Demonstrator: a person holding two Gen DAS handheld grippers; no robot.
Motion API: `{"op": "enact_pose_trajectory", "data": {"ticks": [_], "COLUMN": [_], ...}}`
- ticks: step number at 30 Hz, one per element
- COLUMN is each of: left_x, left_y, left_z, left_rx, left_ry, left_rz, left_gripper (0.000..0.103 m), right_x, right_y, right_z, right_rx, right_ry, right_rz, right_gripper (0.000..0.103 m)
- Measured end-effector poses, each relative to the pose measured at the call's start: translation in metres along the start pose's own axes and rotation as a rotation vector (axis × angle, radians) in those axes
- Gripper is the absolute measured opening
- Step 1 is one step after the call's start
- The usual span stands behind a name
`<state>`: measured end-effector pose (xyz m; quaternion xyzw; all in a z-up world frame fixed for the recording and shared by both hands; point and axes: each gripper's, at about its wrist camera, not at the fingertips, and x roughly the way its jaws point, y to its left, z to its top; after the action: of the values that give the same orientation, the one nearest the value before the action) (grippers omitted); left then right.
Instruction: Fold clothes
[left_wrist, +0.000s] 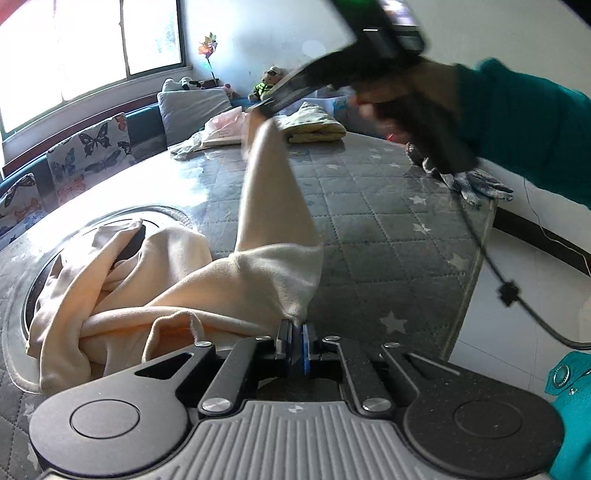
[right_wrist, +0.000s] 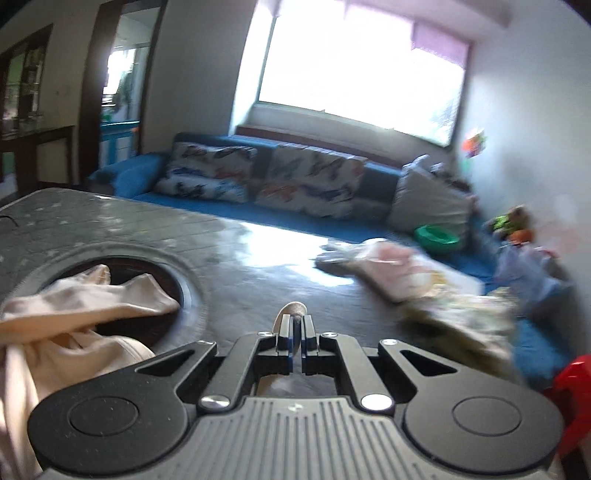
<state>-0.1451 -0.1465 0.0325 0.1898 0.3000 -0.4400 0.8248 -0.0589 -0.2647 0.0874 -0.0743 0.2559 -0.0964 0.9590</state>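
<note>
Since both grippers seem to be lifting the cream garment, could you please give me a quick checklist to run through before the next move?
1. Left gripper shut on the cream garment: ok.
2. Right gripper shut on the fabric: ok.
3. Fabric between both grips taut: ok.
4. Garment free of the round recess in the table: not ok, its bulk lies there.
5. Folded yellow garment and pink garment apart from it: ok.
6. Fold line: cannot tell.

Butterfly cushions (left_wrist: 88, 147), teddy bear (left_wrist: 266, 83), pinwheel (left_wrist: 208, 48), work glove (left_wrist: 476, 184)
</note>
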Motion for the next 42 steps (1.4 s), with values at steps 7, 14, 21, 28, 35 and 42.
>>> {"op": "enact_pose_trajectory", "data": {"ticks": [7,14,21,28,35,42], "left_x": [0.001,0.002,-0.016,-0.035,-0.057,-0.037], "left_y": [-0.01,-0.014,-0.002,-0.003,0.039,0.09], "left_z": [-0.008,-0.016,-0.006,0.001,0.017,0.05], "left_rx": [0.039,0.061,0.009,0.028,-0.047,-0.155], "left_ry": [0.013,0.042,0.004,-0.034,-0.105,-0.093], "left_rz": [-0.05,-0.082,-0.106,-0.092,0.065,0.2], "left_gripper": [0.006,0.006,0.014,0.032,0.032,0.032], "right_x": [-0.039,-0.033,-0.04,-0.027,-0.014,-0.002], "right_y": [-0.027,-0.052,-0.043,0.007,0.072,0.095], "right_z": [-0.047,-0.091,-0.055,-0.031,-0.025,-0.028], "right_rx": [-0.011,0.102,0.075,0.101,-0.028,-0.065], "right_ry": [0.076,0.288,0.192,0.167,0.158,0.18], "right_rz": [-0.129,-0.154,-0.12,0.205,0.443,0.547], "right_gripper": [0.003,0.005,0.018,0.03,0.034,0.034]}}
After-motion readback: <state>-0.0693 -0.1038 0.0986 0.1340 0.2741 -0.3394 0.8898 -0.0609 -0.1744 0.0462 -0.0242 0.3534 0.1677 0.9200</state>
